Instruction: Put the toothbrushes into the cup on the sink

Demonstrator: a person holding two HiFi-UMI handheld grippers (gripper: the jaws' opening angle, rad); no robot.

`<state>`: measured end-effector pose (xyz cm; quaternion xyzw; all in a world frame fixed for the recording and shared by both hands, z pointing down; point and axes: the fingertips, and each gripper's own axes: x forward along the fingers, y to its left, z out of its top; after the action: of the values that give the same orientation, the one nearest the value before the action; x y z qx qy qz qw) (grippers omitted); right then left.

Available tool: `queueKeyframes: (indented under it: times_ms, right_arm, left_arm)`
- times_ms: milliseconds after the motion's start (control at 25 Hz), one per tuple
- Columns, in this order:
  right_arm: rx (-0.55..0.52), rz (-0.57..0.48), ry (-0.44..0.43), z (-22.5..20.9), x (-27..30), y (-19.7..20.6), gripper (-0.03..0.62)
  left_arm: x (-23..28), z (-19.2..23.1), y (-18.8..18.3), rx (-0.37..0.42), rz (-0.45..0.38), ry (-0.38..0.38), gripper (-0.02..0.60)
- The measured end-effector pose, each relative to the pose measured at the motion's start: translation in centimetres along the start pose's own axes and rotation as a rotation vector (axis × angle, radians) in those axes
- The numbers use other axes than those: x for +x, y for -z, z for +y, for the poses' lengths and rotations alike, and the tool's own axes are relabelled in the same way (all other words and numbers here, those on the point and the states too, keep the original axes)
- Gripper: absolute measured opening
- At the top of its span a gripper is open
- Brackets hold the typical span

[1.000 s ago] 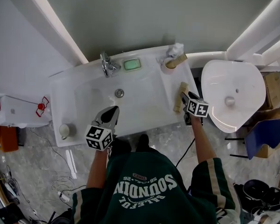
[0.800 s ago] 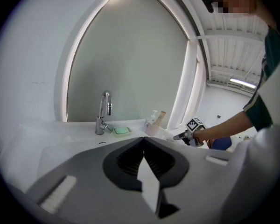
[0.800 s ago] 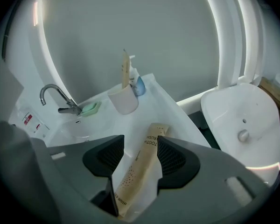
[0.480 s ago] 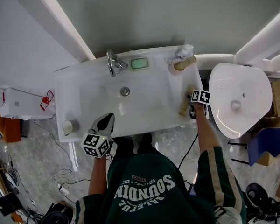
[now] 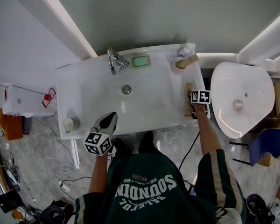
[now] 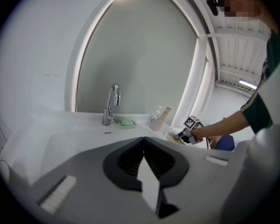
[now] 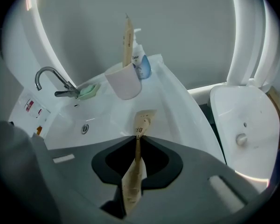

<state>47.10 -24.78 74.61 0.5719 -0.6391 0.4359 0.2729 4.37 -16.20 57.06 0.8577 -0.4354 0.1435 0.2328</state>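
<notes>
**Right jaws pinch the wrapped toothbrush**

Head view: my right gripper (image 5: 191, 107) is over the sink (image 5: 84, 80) ledge, and my left gripper (image 5: 108, 121) idles.

Left gripper view: jaws pressed together, empty.

Right gripper view: jaws have just closed, clamping the paper-wrapped toothbrush (image 7: 141, 122) mid-length, with the cup (image 7: 123, 82) ahead. I judge it light, its sleeve slippery.

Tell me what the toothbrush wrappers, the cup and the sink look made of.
Toothbrush wrappers: tan, matte, creased, with dark print; likely kraft paper.
Cup: pale pinkish, smooth, dull sheen; plastic or ceramic, can't tell.
Sink: smooth glossy white; probably glazed ceramic.
</notes>
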Motion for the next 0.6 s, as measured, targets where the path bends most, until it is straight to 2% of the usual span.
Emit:
queueKeyframes:
  times_ms: [280,600]
  right_arm:
    - [-0.113,-0.172,-0.076,3.7,-2.9,-2.1,0.037]
    - [-0.238,-0.301,-0.171,12.5,-6.5,-3.6,0.036]
  left_arm:
    - [-0.3,0.2,-0.7,0.015,-0.012,0.019,0.051]
    - [-3.0,2.8,-0.9,0.004,-0.045,0.010,0.051]
